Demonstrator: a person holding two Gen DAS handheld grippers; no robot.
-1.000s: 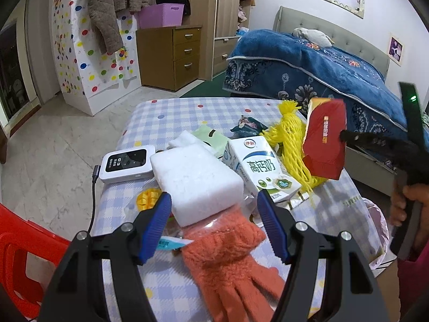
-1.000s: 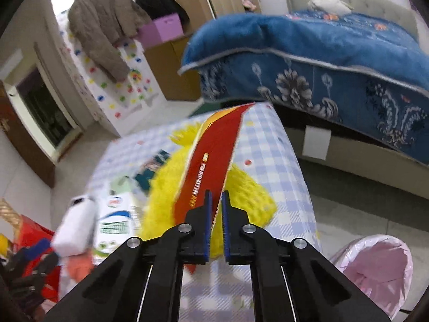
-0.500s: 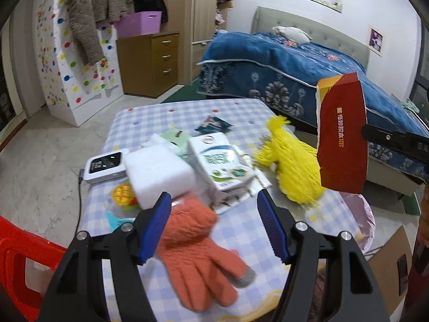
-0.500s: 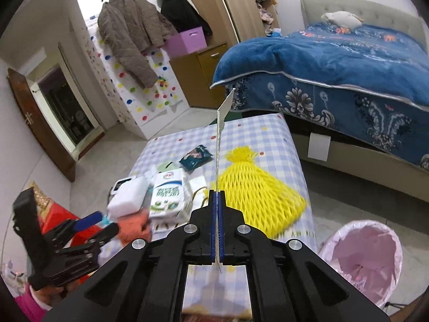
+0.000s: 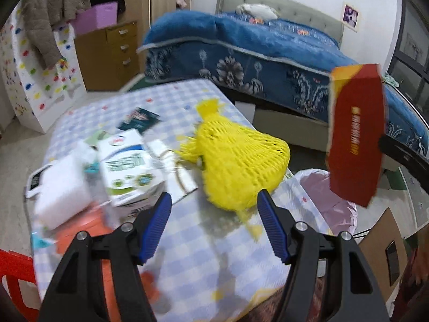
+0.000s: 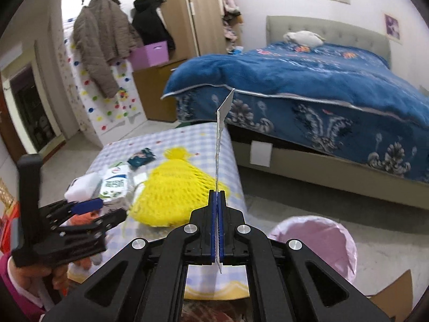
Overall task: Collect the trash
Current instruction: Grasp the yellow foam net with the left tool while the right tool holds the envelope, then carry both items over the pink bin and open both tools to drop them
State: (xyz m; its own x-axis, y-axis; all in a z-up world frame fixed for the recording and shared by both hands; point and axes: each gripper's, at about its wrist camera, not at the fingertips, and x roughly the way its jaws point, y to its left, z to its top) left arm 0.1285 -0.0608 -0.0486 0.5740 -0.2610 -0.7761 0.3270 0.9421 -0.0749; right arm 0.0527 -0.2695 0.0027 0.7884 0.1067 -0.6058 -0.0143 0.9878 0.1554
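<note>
My right gripper (image 6: pixel 217 201) is shut on a flat red card packet (image 5: pixel 354 134), seen edge-on in the right wrist view (image 6: pixel 221 123), held in the air past the table's right edge, above a bin lined with a pink bag (image 6: pixel 313 241) on the floor (image 5: pixel 327 196). My left gripper (image 5: pixel 214 228) is open and empty above the table's near part, just short of a yellow foam net (image 5: pixel 236 161). A milk carton (image 5: pixel 128 166), a white foam block (image 5: pixel 61 187) and a dark wrapper (image 5: pixel 139 119) lie on the checked tablecloth (image 5: pixel 203 255).
An orange glove (image 5: pixel 80 236) lies at the near left of the table. A red chair (image 5: pixel 13 276) stands left of it. A bed with a blue cover (image 6: pixel 308 86) is behind the table. A cardboard piece (image 5: pixel 380 244) lies beside the bin.
My left gripper has swung right, from over the glove to the yellow net. My right gripper has carried the red packet further right and lower, over the bin.
</note>
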